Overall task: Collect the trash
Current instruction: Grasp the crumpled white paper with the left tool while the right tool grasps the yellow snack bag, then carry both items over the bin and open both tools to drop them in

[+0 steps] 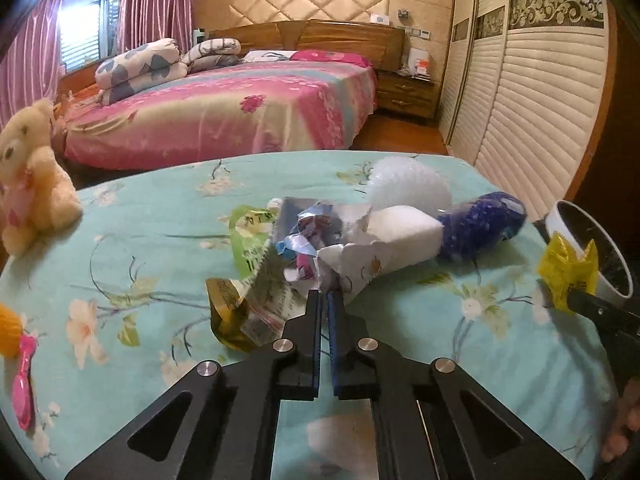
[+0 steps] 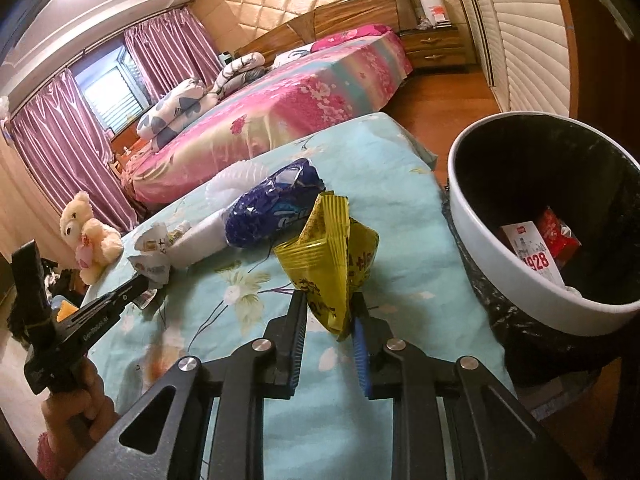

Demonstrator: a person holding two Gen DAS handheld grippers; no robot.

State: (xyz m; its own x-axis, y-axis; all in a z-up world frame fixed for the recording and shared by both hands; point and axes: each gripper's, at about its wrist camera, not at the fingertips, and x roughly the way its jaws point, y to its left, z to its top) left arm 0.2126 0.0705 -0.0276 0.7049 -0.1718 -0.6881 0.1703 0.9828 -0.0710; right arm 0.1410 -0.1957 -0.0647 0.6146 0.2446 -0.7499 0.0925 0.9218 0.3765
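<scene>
Bedroom, pink bed (image 1: 240, 108) behind; work surface is a table under a teal floral cloth (image 1: 132, 248). Trash lies heaped mid-table: green wrapper (image 1: 246, 240), crumpled white paper (image 1: 356, 260), foam block (image 1: 404, 228), blue packet (image 1: 480, 220), gold wrapper (image 1: 226, 300), clear ribbed cup (image 1: 408, 184). Teddy (image 1: 28, 200) sits at the far left edge, not trash by the look of it. Bin (image 2: 480, 240), white with a black liner, stands just off the table's right edge; a card and red packet are already inside. Left gripper (image 1: 325, 300): jaws fully closed, tips at the near edge of the white paper; it appears to pinch a corner of that paper, though the contact itself is hidden behind the fingers. Right gripper (image 2: 329, 312): jaws clamped on a yellow wrapper (image 2: 332, 256), held clear of the cloth, near the bin but not yet over it. Judgement: step in hand is a double pick, right side further along. Next move calls for carrying the yellow wrapper over the rim and releasing above the opening, not the edge. Left should lift slowly and check the paper comes with it; neighbouring wrappers overlap it and may drag.
</scene>
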